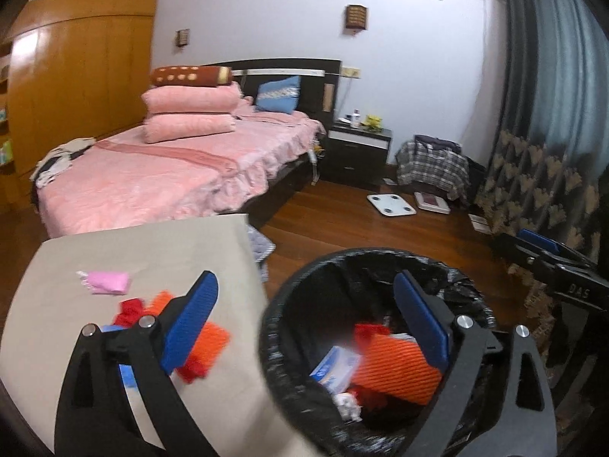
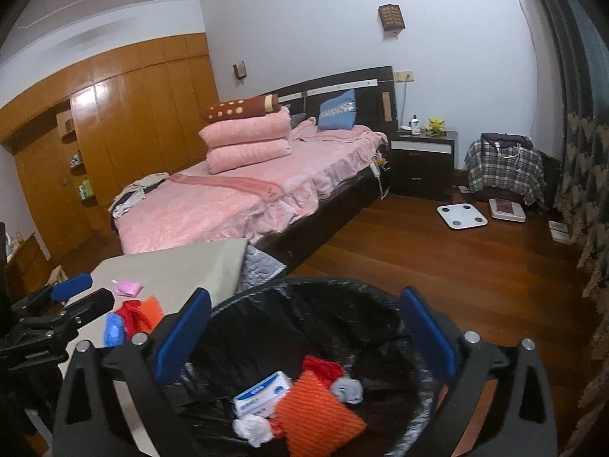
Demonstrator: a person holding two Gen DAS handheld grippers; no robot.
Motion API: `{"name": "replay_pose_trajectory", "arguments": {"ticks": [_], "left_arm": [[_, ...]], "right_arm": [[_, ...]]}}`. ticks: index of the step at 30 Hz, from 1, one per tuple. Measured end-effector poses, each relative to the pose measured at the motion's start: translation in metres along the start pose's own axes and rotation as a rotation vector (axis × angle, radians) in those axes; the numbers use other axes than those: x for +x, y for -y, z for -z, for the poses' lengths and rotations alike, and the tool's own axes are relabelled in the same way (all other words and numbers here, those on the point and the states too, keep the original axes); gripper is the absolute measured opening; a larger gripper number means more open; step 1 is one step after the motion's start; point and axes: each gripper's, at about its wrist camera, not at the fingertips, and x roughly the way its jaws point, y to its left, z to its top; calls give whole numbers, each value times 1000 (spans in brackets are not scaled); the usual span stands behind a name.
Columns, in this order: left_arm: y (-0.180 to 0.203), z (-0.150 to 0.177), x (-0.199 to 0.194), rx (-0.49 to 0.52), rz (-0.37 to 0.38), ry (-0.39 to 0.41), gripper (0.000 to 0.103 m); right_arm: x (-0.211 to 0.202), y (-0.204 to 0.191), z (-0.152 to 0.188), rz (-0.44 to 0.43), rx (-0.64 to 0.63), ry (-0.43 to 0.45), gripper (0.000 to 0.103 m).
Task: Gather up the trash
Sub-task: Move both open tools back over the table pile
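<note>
Both grippers, left (image 1: 304, 316) and right (image 2: 304, 335), gape wide and empty over the near bin (image 1: 289, 304), which holds an orange pad (image 2: 316, 407) and a box (image 2: 262, 392). Left, on the surface (image 1: 152, 251), pink (image 1: 108, 283), red and orange scraps (image 1: 213, 337) remain.

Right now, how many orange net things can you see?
2. One orange net lies inside the black bin; the other orange net lies on the table. More may be hidden underneath.
</note>
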Motion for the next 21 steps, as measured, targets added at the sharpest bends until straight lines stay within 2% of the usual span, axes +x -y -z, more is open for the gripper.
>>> {"name": "replay_pose_trajectory", "arguments": {"ticks": [10, 21], "left_arm": [[-74, 14, -39, -58, -179, 17, 91], [-143, 32, -54, -122, -312, -15, 91]], "right_arm": [[22, -68, 7, -90, -49, -31, 97], [67, -144, 19, -190, -127, -66, 97]]}}
